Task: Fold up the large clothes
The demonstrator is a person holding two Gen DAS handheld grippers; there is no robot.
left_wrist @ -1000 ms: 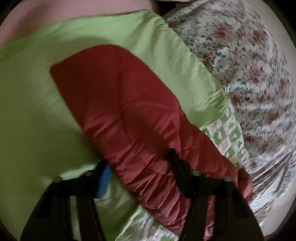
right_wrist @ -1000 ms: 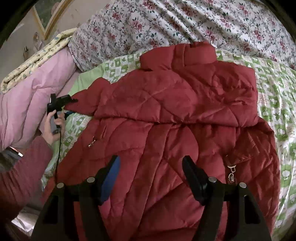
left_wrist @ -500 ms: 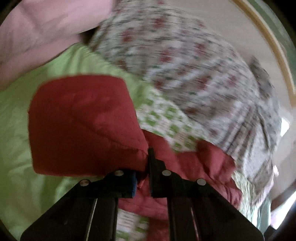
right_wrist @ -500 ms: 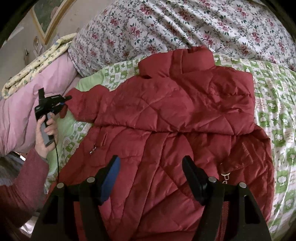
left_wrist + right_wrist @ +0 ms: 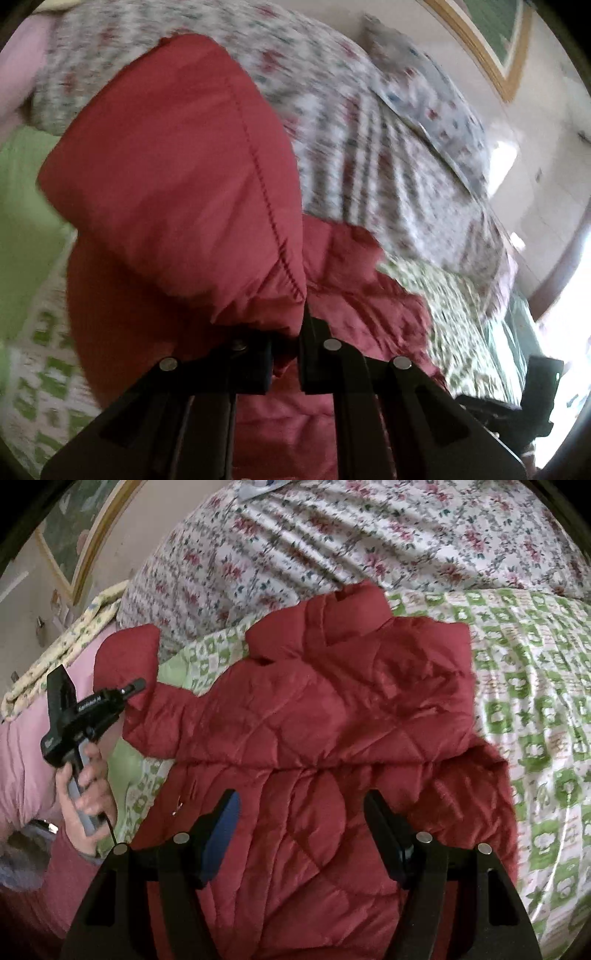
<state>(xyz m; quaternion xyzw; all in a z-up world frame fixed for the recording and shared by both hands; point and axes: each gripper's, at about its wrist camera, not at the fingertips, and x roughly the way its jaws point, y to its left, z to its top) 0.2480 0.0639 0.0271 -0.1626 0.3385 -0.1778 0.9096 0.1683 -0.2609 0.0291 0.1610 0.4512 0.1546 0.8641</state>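
A red quilted puffer jacket (image 5: 332, 738) lies spread on the bed (image 5: 535, 716), collar at the far end, hem at the near edge. Its upper part is folded across the body, with diamond stitching and a zip pull showing at the near left. The left sleeve (image 5: 177, 177) is lifted off the bed, its gathered cuff pinched in the left tool (image 5: 286, 354).

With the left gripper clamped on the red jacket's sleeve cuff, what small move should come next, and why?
Probably carry the sleeve cuff across onto the jacket's body and lay it flat. The left gripper is shut on the cuff, lifted off the green quilt, while the right gripper hangs open over the body, holding nothing.
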